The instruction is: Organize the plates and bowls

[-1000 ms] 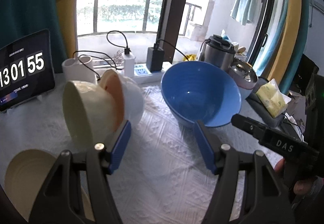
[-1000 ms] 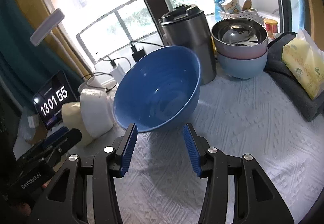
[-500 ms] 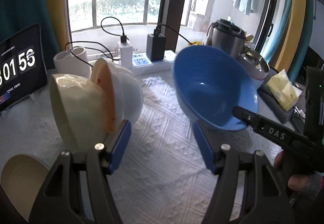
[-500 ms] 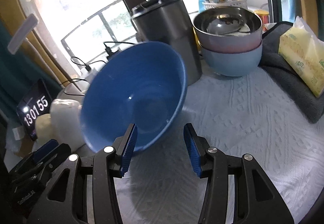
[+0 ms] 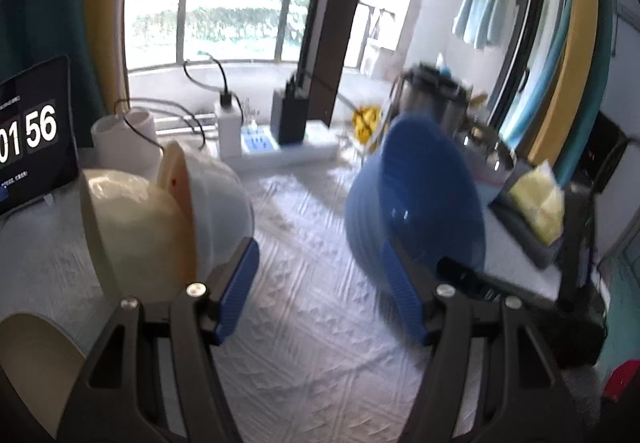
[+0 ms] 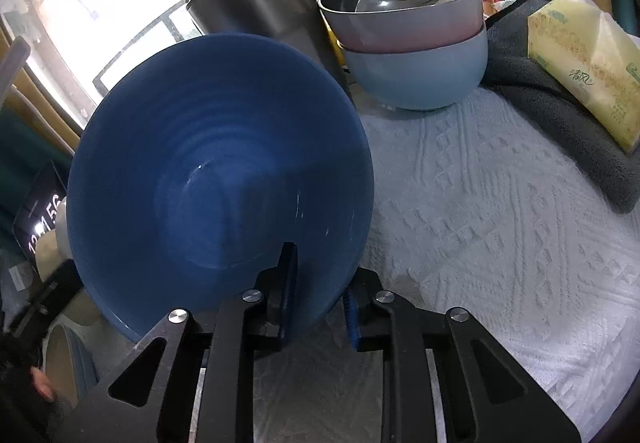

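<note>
A big blue bowl point(image 6: 208, 163) stands tipped on its side on the white cloth, its inside facing the right wrist view. My right gripper point(image 6: 320, 283) has one finger inside the bowl and the other behind the lower rim. Its jaws are closing, and the pads pinch the wall. In the left wrist view the blue bowl point(image 5: 420, 203) is blurred at the right. My left gripper point(image 5: 320, 283) is open with nothing between its fingers. To its left lie a cream bowl point(image 5: 132, 227) and a white bowl point(image 5: 224, 195) on their sides, with a peach one point(image 5: 172, 171) nested between them.
A steel canister point(image 6: 260, 3) stands behind the blue bowl. Beside it a steel-lined pink bowl point(image 6: 412, 27) sits in a light blue bowl point(image 6: 420, 79). A tissue pack point(image 6: 580, 59) lies on a grey towel point(image 6: 560, 115). A tablet clock point(image 5: 28, 139), a power strip point(image 5: 280, 151) and a beige bowl point(image 5: 28, 363) are at the left.
The right gripper came down onto the blue bowl's rim and its fingers closed around it. The bowl now stands steeper. The left gripper stayed open and barely shifted.
</note>
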### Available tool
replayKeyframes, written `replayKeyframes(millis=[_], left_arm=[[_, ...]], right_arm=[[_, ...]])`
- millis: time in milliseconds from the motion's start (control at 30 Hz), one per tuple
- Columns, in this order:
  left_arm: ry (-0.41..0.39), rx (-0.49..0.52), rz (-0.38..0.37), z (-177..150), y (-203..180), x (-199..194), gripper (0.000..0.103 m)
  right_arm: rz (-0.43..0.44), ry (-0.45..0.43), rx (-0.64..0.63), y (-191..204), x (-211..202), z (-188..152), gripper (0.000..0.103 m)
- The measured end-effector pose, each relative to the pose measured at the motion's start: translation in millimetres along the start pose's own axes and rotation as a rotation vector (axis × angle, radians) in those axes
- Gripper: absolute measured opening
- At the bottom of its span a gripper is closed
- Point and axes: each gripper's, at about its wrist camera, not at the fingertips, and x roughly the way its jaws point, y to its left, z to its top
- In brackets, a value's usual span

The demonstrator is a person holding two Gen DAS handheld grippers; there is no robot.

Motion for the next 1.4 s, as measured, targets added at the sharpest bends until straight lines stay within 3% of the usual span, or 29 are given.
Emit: replayKeyframes(millis=[133, 333, 500, 633, 700, 933, 1400], left_arm=[[-0.066, 0.006, -0.009, 5, -3, -8, 0.066], [0.053, 0.045, -0.029, -2, -15, 23, 0.066], [0.059, 0.072, 0.000, -11, -20, 30, 0.064], [0.098, 0.054, -0.005, -14, -17, 38, 0.042], [0.110, 0.052, -0.002, -17, -16, 39, 0.039], [0.102, 0.059, -0.004, -21, -17, 24, 0.033], [0.081, 0.058, -0.020, -35, -17, -19, 0.032]], right_arm=[[-0.001, -0.009, -0.018, 2, -1, -1, 0.018], [0.013, -0.018, -0.033, 0, -8, -6, 0.016], [0.028, -0.008, -0.028, -3, -13, -10, 0.015], [0.049, -0.014, -0.041, 2, -21, -10, 0.013], [0.056, -0.016, -0.052, 4, -25, -12, 0.013], [0.063, -0.021, -0.051, 7, -41, -17, 0.013], [0.059, -0.038, -0.065, 11, -66, -28, 0.013]])
